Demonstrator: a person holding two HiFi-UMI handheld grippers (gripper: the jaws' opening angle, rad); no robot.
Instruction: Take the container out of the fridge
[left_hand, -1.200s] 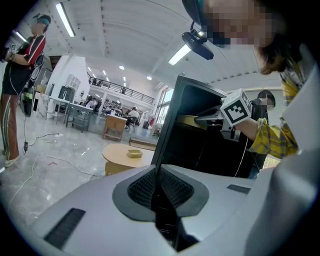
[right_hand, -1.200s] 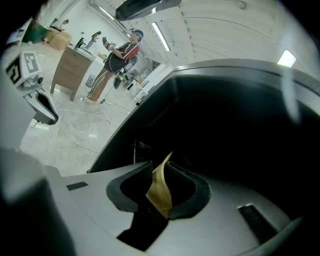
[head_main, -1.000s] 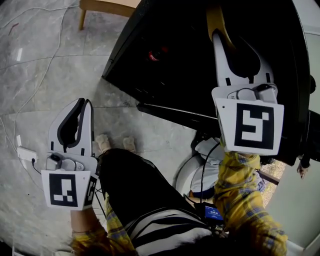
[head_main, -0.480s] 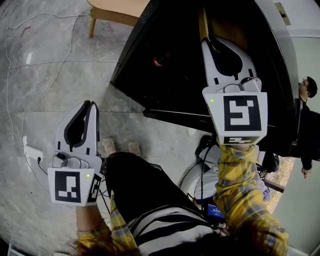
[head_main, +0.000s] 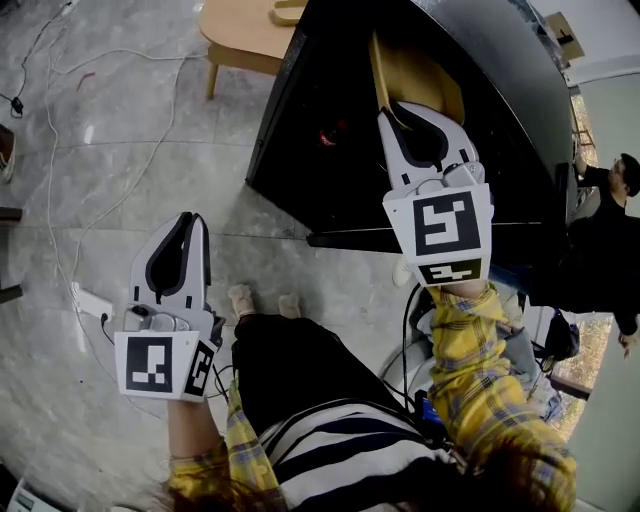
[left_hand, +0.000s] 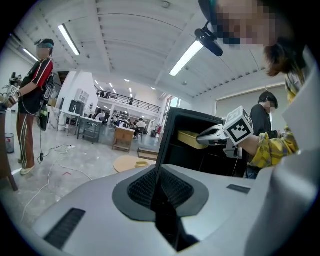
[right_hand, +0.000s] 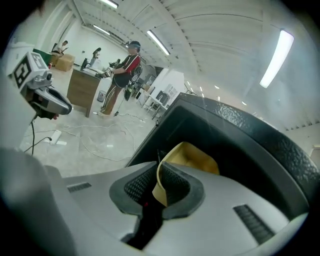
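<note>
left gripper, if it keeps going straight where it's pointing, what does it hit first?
Probably the black fridge: its near front edge sits dead ahead of the shut left gripper. The low round wooden table lies just left of that line, and depth is unclear, so it might meet that first.

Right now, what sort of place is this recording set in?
Probably a large open lab or workshop hall, not a home: long ceiling strip lights, a railed mezzanine at the back, and cables trailing across the floor.
</note>
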